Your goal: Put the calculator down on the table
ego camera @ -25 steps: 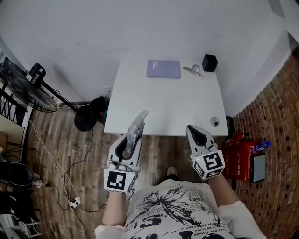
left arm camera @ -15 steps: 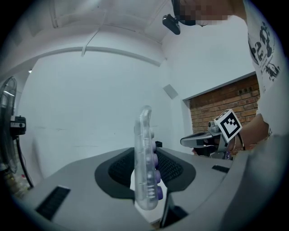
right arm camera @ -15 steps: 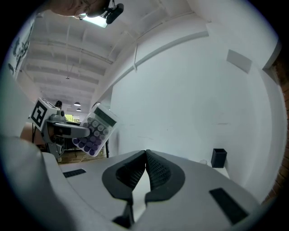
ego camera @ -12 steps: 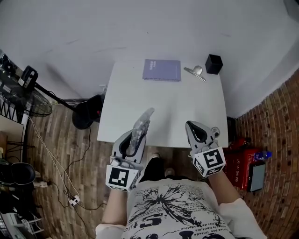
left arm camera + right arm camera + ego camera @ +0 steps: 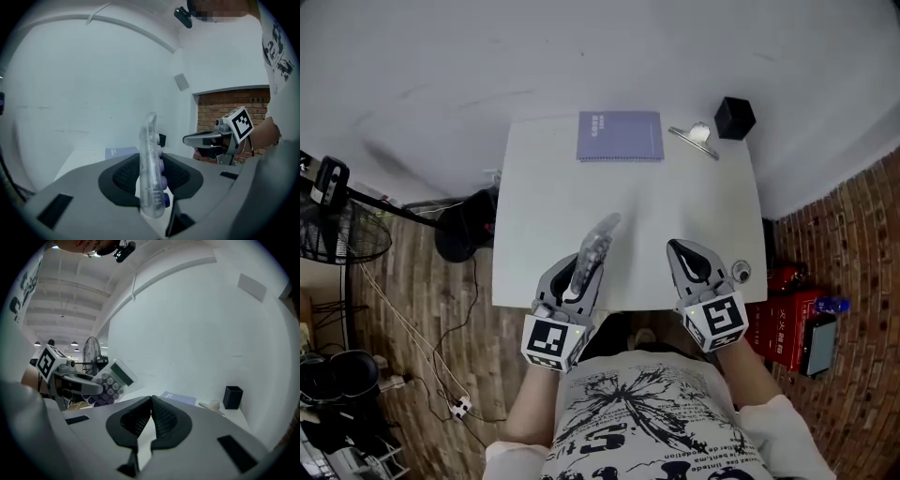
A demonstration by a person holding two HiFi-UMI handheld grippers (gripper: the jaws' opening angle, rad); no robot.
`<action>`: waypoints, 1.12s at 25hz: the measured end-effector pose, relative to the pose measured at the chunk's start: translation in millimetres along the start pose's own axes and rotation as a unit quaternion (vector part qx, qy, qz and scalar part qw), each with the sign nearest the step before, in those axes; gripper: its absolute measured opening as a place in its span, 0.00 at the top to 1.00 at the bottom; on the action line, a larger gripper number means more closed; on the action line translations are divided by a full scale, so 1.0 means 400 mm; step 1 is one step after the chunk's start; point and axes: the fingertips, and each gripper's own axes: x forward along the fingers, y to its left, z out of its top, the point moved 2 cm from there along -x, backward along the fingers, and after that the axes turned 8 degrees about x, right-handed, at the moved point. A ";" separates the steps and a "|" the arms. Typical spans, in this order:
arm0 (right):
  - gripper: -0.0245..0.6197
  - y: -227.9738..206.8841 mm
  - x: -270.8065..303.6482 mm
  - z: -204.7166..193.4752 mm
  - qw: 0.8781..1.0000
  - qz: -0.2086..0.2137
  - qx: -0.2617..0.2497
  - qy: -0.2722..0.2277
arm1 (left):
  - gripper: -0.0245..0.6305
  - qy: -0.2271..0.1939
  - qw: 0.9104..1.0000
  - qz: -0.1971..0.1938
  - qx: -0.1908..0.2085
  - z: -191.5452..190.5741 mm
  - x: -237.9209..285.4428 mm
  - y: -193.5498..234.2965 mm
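Observation:
My left gripper point(image 5: 578, 277) is shut on a clear calculator point(image 5: 597, 246) with purple keys, held on edge above the near part of the white table point(image 5: 684, 206). In the left gripper view the calculator point(image 5: 152, 168) stands upright between the dark pads. From the right gripper view the calculator point(image 5: 111, 380) shows its keys and display at the left. My right gripper point(image 5: 695, 263) hovers over the table's near right part with its jaws shut and nothing in them, its pads point(image 5: 161, 420) pressed together.
At the table's far edge lie a purple notebook point(image 5: 619, 136), a metal clip point(image 5: 696, 139) and a black box point(image 5: 734, 117). A small round thing point(image 5: 739, 272) sits near the right front corner. A fan point(image 5: 342, 230) stands on the floor at the left, a red case point(image 5: 787, 328) at the right.
Both grippers have moved forward from in front of the table's near edge to over its near part, the left one carrying the calculator. The jaws look unchanged.

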 end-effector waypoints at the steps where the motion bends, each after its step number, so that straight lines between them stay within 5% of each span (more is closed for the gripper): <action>1: 0.94 -0.005 0.014 -0.007 1.000 -0.002 0.003 0.003 | 0.74 0.009 1.000 -0.006 -0.006 -0.023 0.021 0.008; 12: 0.94 -0.082 0.107 -0.100 0.998 -0.031 0.036 0.045 | 0.74 0.092 0.990 -0.055 -0.094 -0.219 0.218 0.035; 24: 0.94 -0.123 0.166 -0.132 0.996 -0.031 0.059 0.064 | 0.74 0.154 0.972 -0.039 -0.171 -0.334 0.285 0.075; 28: 0.94 -0.113 0.185 -0.145 0.995 -0.019 0.056 0.074 | 0.73 0.167 0.973 -0.035 -0.158 -0.342 0.296 0.081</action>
